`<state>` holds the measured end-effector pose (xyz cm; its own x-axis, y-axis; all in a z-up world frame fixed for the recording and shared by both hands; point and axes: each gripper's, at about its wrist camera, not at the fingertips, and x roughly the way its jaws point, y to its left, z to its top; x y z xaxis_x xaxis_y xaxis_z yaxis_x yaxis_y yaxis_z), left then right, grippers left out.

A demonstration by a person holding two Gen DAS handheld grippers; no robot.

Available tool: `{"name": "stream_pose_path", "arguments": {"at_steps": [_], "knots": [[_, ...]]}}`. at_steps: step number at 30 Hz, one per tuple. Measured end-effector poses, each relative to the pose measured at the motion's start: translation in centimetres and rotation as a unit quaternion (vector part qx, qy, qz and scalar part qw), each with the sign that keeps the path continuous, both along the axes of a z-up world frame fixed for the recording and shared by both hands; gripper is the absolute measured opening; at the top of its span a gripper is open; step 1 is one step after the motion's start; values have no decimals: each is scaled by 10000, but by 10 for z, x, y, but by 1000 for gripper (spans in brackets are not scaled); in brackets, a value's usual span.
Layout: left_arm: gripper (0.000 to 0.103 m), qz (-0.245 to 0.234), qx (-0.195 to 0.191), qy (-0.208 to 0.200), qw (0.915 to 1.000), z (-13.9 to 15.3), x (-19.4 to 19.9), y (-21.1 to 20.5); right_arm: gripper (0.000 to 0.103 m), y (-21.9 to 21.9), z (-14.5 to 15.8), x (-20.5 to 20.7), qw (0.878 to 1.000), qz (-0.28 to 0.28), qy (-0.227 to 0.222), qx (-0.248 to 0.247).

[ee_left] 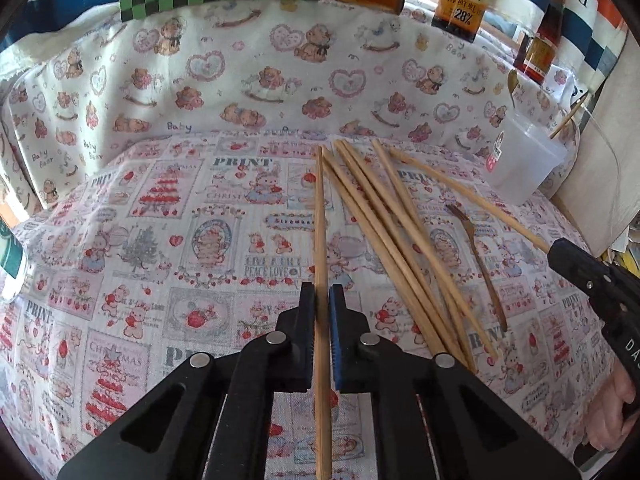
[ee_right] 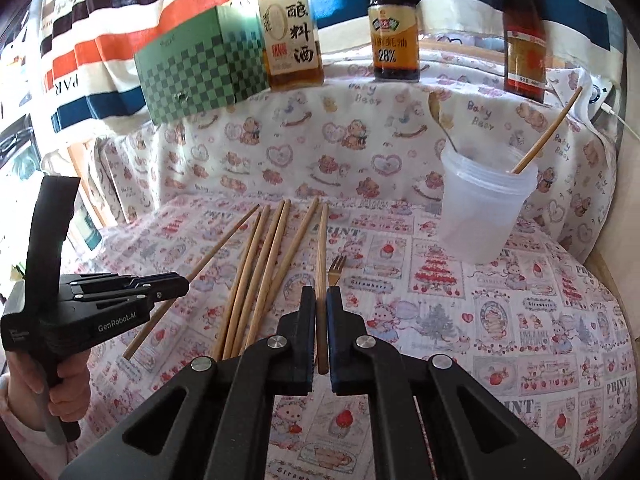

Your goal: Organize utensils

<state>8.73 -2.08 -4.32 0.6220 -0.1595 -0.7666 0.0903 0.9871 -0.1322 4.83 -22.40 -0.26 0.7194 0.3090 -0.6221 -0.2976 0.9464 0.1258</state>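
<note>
Clamping one wooden chopstick each, my left gripper [ee_left: 322,300] and right gripper [ee_right: 321,304] have their jaws pressed together on the sticks. Beside my right gripper, loose chopsticks [ee_right: 256,272] and a gold fork [ee_right: 335,270] lie on the printed cloth [ee_right: 500,320]. Beyond the fork stands a translucent plastic cup [ee_right: 480,216], holding a spoon [ee_right: 438,120] and another chopstick [ee_right: 548,132].

Chopsticks [ee_right: 256,276] lying fanned on tablecloth [ee_right: 500,320], fork [ee_right: 335,270] just right of them; plastic cup [ee_right: 482,216] sitting behind-right w/ spoon [ee_right: 440,120] standing inside; bottles [ee_right: 394,36] standing behind.
</note>
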Motion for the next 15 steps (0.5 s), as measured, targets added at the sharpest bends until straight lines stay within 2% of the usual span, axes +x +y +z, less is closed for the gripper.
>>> {"name": "stream_pose_path", "arguments": {"at_steps": [4, 8, 11, 15], "knots": [[6, 14, -72, -715, 9974, 26, -20, 5, 6, -8, 14, -9, 9986, -200, -470, 129], [6, -60, -271, -1223, 9921, 48, -34, 12, 6, -11, 28, -21, 9945, -280, -992, 207], [6, -42, -353, -1348, 9902, 56, -37, 15, 6, -13, 33, -27, 9917, -324, -1199, 321], [6, -16, -520, -1276, 9905, 55, -34, 22, 6, -13, 33, -25, 9918, -373, -1187, 296]]}}
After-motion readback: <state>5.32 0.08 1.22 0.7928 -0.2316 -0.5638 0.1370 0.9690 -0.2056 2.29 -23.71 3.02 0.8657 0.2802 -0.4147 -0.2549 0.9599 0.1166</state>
